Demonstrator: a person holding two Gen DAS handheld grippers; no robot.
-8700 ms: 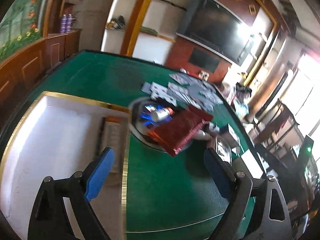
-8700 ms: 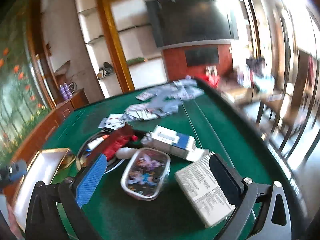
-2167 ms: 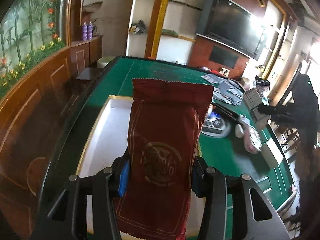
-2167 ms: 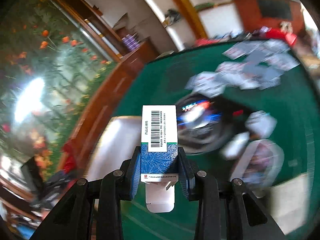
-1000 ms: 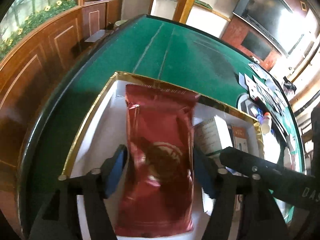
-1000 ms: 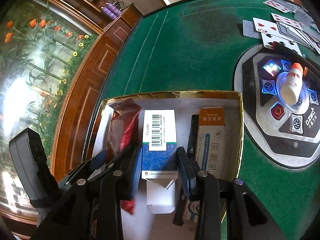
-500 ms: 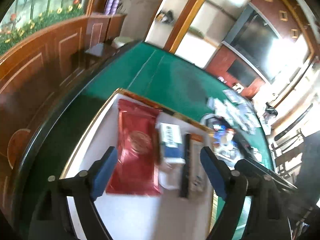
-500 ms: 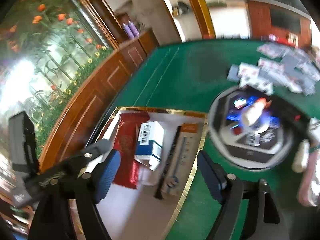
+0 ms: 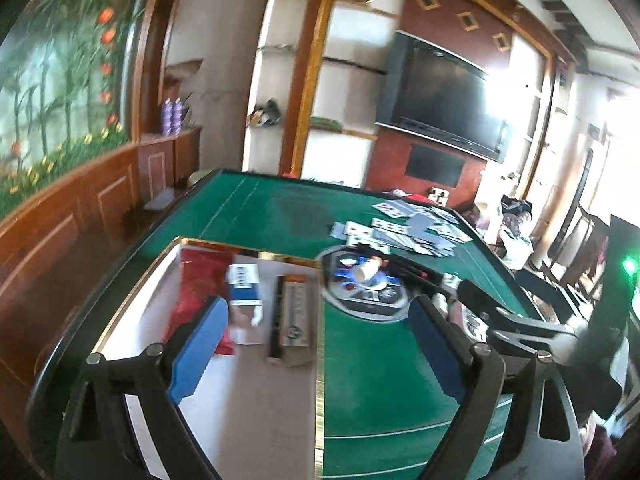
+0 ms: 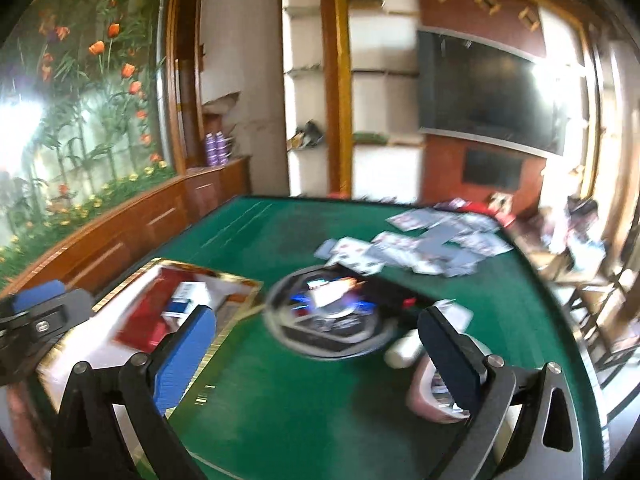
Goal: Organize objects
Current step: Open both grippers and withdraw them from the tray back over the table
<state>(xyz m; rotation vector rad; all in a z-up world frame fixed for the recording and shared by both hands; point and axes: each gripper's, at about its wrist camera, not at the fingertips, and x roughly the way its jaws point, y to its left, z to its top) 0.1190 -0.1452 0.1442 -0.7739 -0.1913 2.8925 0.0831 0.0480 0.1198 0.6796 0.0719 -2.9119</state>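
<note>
A gold-rimmed white box (image 9: 316,344) lies on the green table at the left. In it lie a red packet (image 9: 196,288), a blue and white carton (image 9: 245,288) and a long tan carton (image 9: 294,312), side by side. The box (image 10: 224,336) also shows in the right wrist view, with the red packet (image 10: 148,316) and blue carton (image 10: 180,300). My left gripper (image 9: 316,344) is open and empty above the box's right rim. My right gripper (image 10: 316,356) is open and empty over the green felt, right of the box.
A round black tray (image 9: 368,292) holds a small white bottle (image 9: 368,270). Playing cards (image 9: 408,232) are spread behind it. A pink-rimmed case (image 10: 436,392) and a white tube (image 10: 404,348) lie by my right finger. The right gripper's body (image 9: 520,324) reaches in from the right.
Both grippers released their items into the box, the left the red packet and the right the blue carton. Both have since opened wide and pulled back and up from the box.
</note>
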